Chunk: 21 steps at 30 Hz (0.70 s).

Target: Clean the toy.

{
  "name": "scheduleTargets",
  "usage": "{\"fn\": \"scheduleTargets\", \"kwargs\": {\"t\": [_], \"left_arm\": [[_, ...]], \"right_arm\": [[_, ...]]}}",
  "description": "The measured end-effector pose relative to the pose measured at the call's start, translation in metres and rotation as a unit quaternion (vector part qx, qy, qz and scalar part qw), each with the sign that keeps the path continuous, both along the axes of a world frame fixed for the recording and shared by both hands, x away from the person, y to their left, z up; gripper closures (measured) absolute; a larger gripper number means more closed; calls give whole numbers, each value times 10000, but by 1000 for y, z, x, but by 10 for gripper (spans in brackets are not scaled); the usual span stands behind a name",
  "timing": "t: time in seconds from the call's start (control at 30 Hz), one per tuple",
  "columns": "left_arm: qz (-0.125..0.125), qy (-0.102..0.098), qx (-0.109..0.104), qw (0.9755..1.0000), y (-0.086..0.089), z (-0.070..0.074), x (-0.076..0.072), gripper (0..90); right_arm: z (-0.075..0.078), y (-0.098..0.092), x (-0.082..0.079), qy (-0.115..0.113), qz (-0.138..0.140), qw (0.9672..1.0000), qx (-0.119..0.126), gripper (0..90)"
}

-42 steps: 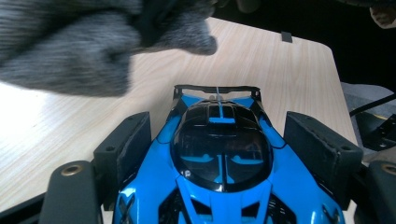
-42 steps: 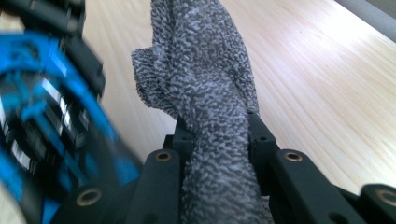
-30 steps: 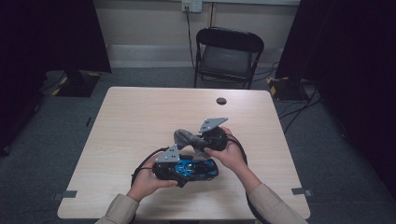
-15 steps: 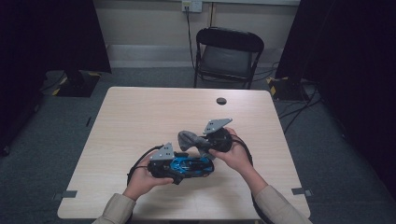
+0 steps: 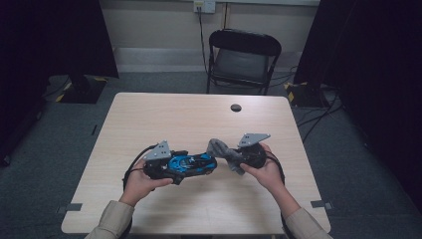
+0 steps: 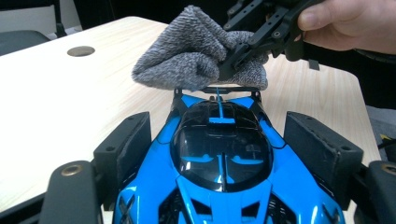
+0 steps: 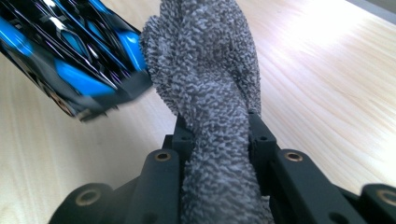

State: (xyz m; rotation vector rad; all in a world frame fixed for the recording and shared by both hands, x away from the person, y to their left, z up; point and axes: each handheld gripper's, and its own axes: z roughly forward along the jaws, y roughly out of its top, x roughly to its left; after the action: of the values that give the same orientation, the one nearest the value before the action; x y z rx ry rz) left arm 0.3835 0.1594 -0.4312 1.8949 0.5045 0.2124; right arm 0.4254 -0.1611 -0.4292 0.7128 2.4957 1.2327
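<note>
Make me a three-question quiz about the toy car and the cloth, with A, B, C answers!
1. Where is the fuzzy grey knitted cloth?
A. At one end of the shiny blue and black toy car
B. On the black folding chair
C. On the floor

2. What colour is the toy car's body?
A. Red
B. Blue
C. Yellow

3. What is the right claw doing?
A. Hanging open with nothing in it
B. Lying flat on the pale wooden table
C. Pinching the cloth

Answers:
1 A, the left gripper view shows the cloth right at the car's far end.
2 B, bright blue panels surround its dark cabin.
3 C, the right gripper view shows the cloth squeezed between the jaws, while the left claw grips the car's sides.
</note>
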Motion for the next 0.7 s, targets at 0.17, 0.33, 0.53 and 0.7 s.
{"fn": "scheduleTargets", "kwargs": {"t": [0.17, 0.33, 0.53, 0.7], "left_arm": [[31, 13, -76, 10000, 3, 0, -1, 246], [78, 1, -116, 9999, 4, -2, 0, 246], [89, 18, -132, 9999, 4, -5, 0, 246], [131, 32, -183, 9997, 6, -6, 0, 245]], "right_arm": [[-5, -12, -1, 60, -103, 9999, -113, 713], [-14, -15, -3, 132, -63, 9995, -289, 713], [-20, -9, -7, 131, 53, 9991, -406, 714], [-21, -4, -11, 145, 196, 9982, -544, 714]]}}
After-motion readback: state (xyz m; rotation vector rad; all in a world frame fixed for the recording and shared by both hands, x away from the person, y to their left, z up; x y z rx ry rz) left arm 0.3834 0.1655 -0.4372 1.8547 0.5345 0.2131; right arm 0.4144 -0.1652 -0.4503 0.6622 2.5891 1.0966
